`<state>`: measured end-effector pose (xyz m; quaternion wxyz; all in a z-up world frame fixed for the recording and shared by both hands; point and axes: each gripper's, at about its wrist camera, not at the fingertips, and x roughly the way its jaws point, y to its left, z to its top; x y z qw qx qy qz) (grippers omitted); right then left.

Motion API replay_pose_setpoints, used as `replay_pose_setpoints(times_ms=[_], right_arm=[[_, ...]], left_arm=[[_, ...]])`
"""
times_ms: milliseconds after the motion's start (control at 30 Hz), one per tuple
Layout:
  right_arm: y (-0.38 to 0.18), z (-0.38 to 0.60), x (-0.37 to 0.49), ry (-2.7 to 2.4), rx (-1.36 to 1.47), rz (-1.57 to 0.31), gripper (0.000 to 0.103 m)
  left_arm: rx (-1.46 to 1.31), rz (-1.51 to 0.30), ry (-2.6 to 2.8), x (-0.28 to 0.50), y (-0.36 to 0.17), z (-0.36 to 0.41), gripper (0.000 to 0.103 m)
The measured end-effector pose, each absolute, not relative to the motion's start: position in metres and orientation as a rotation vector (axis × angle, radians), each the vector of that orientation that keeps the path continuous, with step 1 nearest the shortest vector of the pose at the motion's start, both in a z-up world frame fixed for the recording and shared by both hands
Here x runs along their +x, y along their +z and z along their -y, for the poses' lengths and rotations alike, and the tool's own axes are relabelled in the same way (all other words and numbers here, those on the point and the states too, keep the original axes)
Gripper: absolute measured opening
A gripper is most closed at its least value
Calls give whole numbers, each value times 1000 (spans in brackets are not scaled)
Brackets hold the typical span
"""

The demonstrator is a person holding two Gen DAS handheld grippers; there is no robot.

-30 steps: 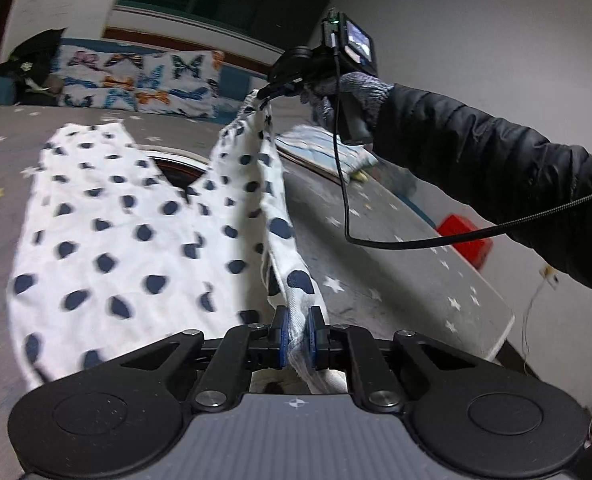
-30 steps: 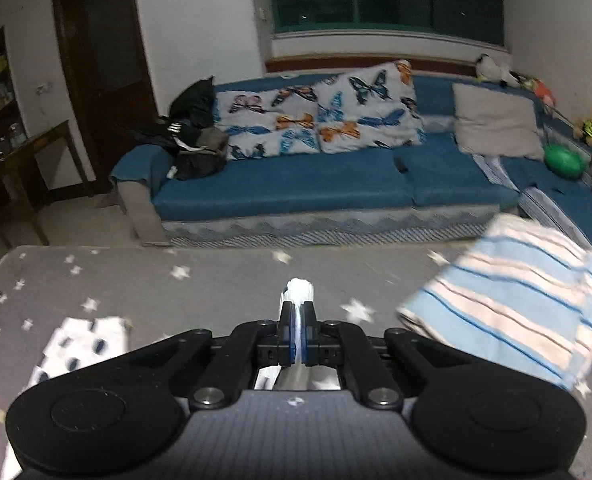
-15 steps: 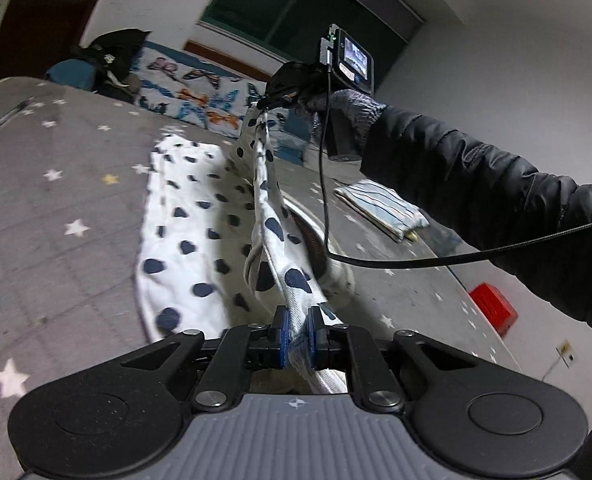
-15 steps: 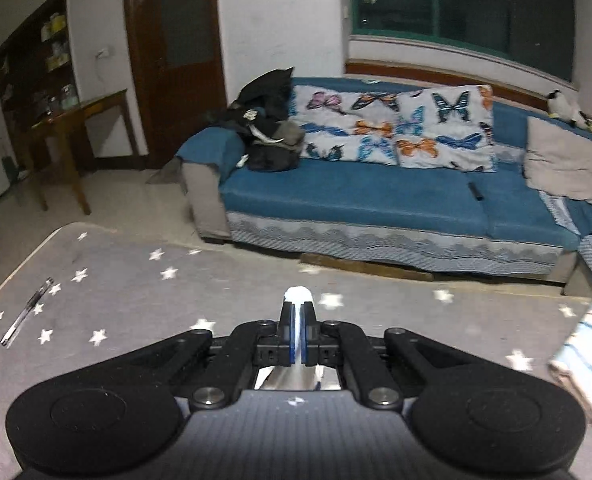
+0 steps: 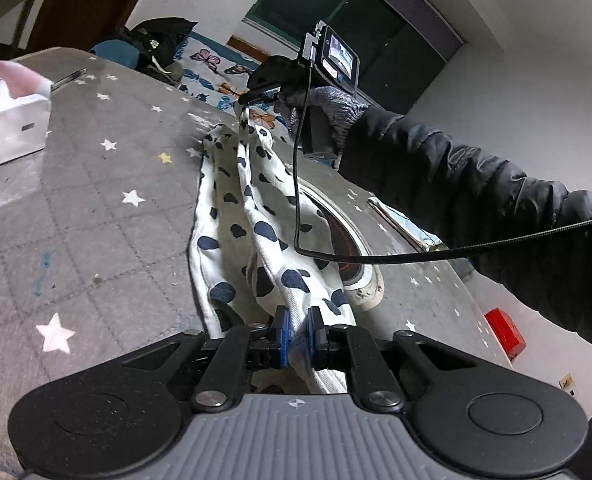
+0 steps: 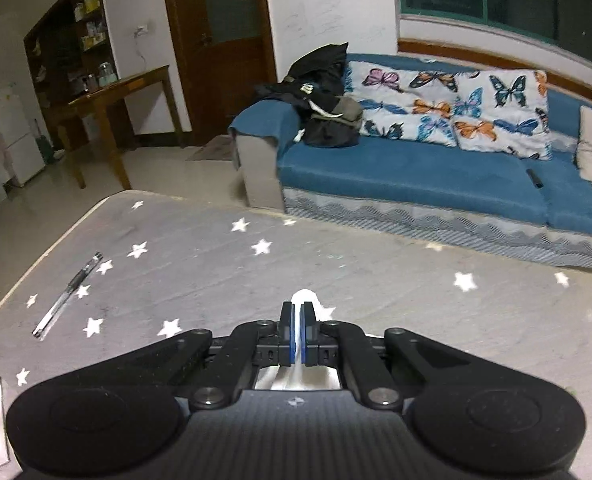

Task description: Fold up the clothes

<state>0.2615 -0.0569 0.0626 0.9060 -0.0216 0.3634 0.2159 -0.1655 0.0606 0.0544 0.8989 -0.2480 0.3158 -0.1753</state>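
Note:
A white garment with dark blue spots (image 5: 232, 216) lies on the grey star-patterned table (image 5: 96, 216), one edge lifted off it. My left gripper (image 5: 296, 330) is shut on the near end of that lifted edge. In the left wrist view the right gripper (image 5: 252, 100), held by a gloved hand (image 5: 335, 108) in a black sleeve, pinches the far end, so the edge hangs stretched between the two. In the right wrist view my right gripper (image 6: 297, 330) is shut on a white tip of the garment (image 6: 305, 296) above the table (image 6: 375, 280).
A white plastic bag (image 5: 12, 120) sits at the table's left. A pen (image 6: 68, 296) lies near the far left edge. A folded striped cloth (image 5: 407, 224) rests under the sleeve. A blue sofa (image 6: 415, 176) with butterfly pillows stands beyond the table. A red object (image 5: 503, 332) is below the right edge.
Both grippers swung left across the table, still pinching the garment. The lifted edge has been carried over the rest of the spotted cloth, which now looks narrower. The striped cloth left the right wrist view.

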Motion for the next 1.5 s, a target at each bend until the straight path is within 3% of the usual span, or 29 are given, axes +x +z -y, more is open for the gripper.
replay_pose_setpoints(times_ms=[300,667,800,933,1067,1167,1500], right_arm=[[61,63,251,536,20,-773,7],[58,78,202,690,-122,-896,8],[44,71,173,772,-163,-952,20],[33,62,150,768,-209,-972,20],[27,60,143,733,-222,-979,19],[25,62,149,725,-171,-984,3],[32,66,152,745,-46,-965,1]], left_arm=[[-523,-676,-332,-164,49,-62,10],[-510,-682,-325,-164,47,-59,12],[-501,-659,-330,-167,51,-58,12],[-491,-651,-333,-168,53,-55,12],[-485,-642,-336,-171,54,-53,12],[-481,-640,-333,-171,55,-53,12],[-484,-645,-319,-174,54,-56,12]])
